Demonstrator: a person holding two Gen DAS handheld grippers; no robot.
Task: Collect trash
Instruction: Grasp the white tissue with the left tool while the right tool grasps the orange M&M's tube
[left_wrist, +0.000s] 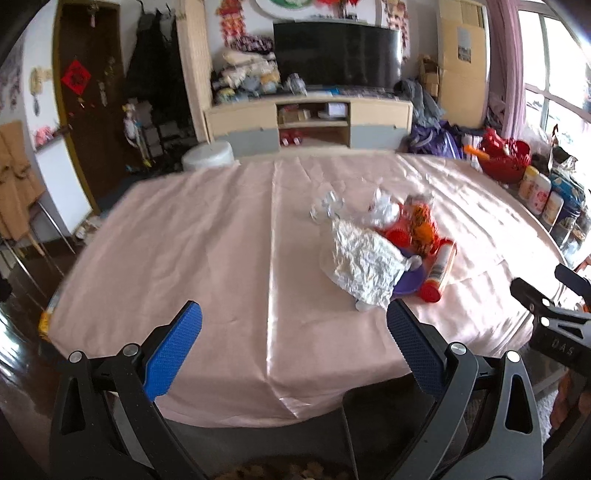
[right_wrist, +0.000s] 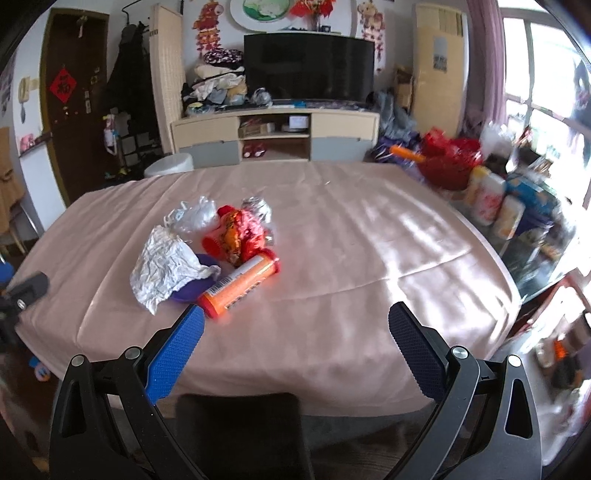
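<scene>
A heap of trash lies on the pink tablecloth. It holds a crumpled white paper, an orange tube with a red cap, red and orange wrappers, a purple lid and clear plastic scraps. In the right wrist view the paper, tube, wrappers and plastic sit left of centre. My left gripper is open and empty near the table's front edge, left of the heap. My right gripper is open and empty, right of the heap.
A dark chair back stands at the table's front edge. A red basket and several canisters crowd the table's right side. A TV cabinet stands beyond the table. My right gripper shows at the left wrist view's right edge.
</scene>
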